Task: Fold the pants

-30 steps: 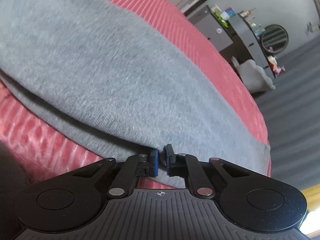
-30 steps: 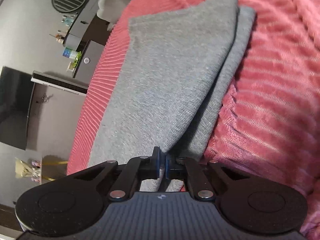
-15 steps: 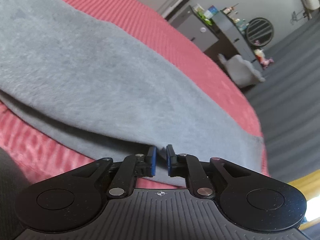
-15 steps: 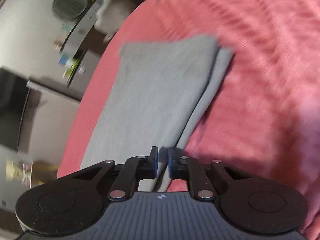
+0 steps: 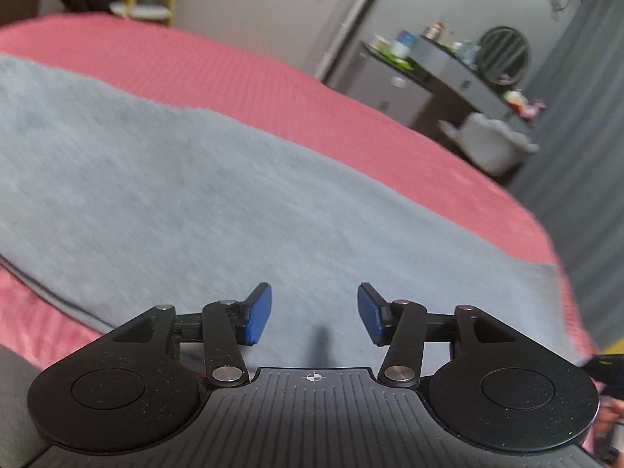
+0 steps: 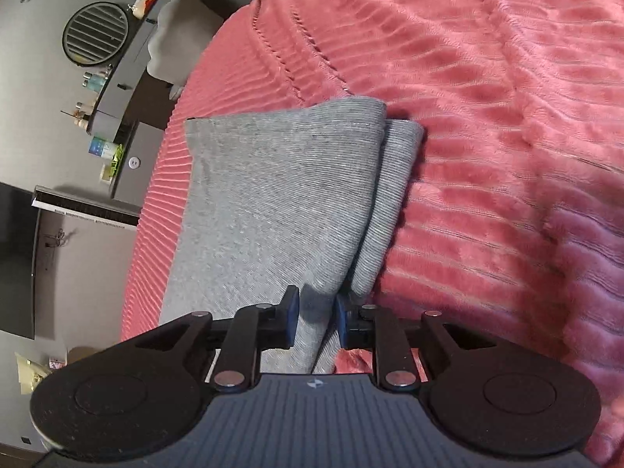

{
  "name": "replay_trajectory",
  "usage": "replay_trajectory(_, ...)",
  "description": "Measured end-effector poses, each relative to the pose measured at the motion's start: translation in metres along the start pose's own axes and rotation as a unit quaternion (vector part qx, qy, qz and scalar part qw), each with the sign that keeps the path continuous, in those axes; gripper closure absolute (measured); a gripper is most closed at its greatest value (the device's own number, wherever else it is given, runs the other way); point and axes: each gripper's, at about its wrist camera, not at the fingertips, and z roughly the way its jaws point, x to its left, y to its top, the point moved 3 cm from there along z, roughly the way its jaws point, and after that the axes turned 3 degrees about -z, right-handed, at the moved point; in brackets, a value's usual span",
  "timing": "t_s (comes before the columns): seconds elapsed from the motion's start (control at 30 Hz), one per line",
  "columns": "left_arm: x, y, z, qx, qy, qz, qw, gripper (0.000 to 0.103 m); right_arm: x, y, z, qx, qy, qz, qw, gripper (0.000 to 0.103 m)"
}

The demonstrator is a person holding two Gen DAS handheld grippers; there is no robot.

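There is one pair of grey pants [image 6: 273,202], and it lies folded lengthwise on the bed. In my right view I count two stacked layers at its far end. The upper one is wide and flat, and the lower one peeks out as a narrow strip along the right side. The pants run from just under my jaws away toward the bed's rounded edge.

I hold two tools, each with two blue pads [image 5: 257,314]. On my left gripper [image 5: 314,314] the jaws are opening and now stand about halfway apart. Nothing is pinched between them, and the grey cloth simply spreads out beyond and below the gap. On my right gripper [image 6: 316,321] the jaws stand only a little apart. The near edge of the pants, where the fold makes a ridge, shows in that narrow gap. I cannot tell whether either pad touches the cloth.

Under the pants is one pink ribbed blanket [image 6: 487,156], which covers the whole bed. It shows on both sides of the grey cloth.

Past the bed stands one grey dresser [image 5: 460,89] with small bottles and boxes on top, too small to count. Behind it is one round slatted disc [image 6: 96,34]. Beside the dresser sits one pale grey lumpy shape [image 5: 491,140] that I cannot identify.
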Motion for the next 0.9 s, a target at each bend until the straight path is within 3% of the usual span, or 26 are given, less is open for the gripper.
replay_trajectory(0.17, 0.009, 0.001, -0.003, -0.024, 0.055, 0.013, 0.9981, 0.044, 0.01, -0.001, -0.017, -0.037, -0.014, -0.06, 0.997, 0.1)
replay_trajectory(0.2, 0.012, 0.002, -0.001, -0.022, 0.062, 0.009, 0.9978, 0.044, 0.007, -0.002, -0.018, -0.043, -0.034, -0.061, 0.997, 0.101)
replay_trajectory(0.27, 0.016, 0.001, 0.001, -0.014, 0.071, 0.001, 0.9974, 0.044, -0.001, -0.002, -0.014, -0.042, -0.06, -0.085, 0.994, 0.101)
replay_trajectory(0.37, 0.018, 0.0, 0.001, -0.006, 0.074, -0.002, 0.9972, 0.042, -0.005, 0.001, -0.028, -0.056, -0.049, -0.089, 0.993, 0.1)
replay_trajectory(0.43, 0.016, -0.001, 0.001, -0.006, 0.076, 0.003, 0.9971, 0.04, -0.016, 0.009, -0.044, -0.089, -0.052, -0.065, 0.993, 0.085)
replay_trajectory(0.5, 0.014, -0.003, 0.003, -0.004, 0.083, 0.012, 0.9965, 0.034, -0.031, 0.021, -0.047, -0.086, -0.041, -0.021, 0.995, 0.068)
replay_trajectory(0.53, 0.012, -0.004, 0.005, -0.003, 0.088, 0.016, 0.996, 0.033, -0.039, 0.027, -0.045, -0.074, -0.029, 0.004, 0.997, 0.065)
replay_trajectory(0.67, 0.008, -0.007, 0.009, 0.004, 0.103, 0.032, 0.9942, 0.032, -0.057, 0.041, -0.033, -0.062, 0.012, 0.054, 0.997, 0.065)
replay_trajectory(0.8, 0.006, -0.008, 0.009, 0.001, 0.112, 0.04, 0.9929, 0.031, -0.048, 0.047, -0.024, -0.065, 0.019, 0.031, 0.997, 0.066)
replay_trajectory(0.87, 0.006, -0.009, 0.011, 0.002, 0.115, 0.04, 0.9925, 0.031, -0.036, 0.049, -0.023, -0.071, 0.01, -0.001, 0.997, 0.074)
replay_trajectory(0.9, 0.006, -0.009, 0.011, 0.002, 0.117, 0.041, 0.9923, 0.031, -0.031, 0.049, -0.025, -0.081, 0.01, -0.021, 0.996, 0.083)
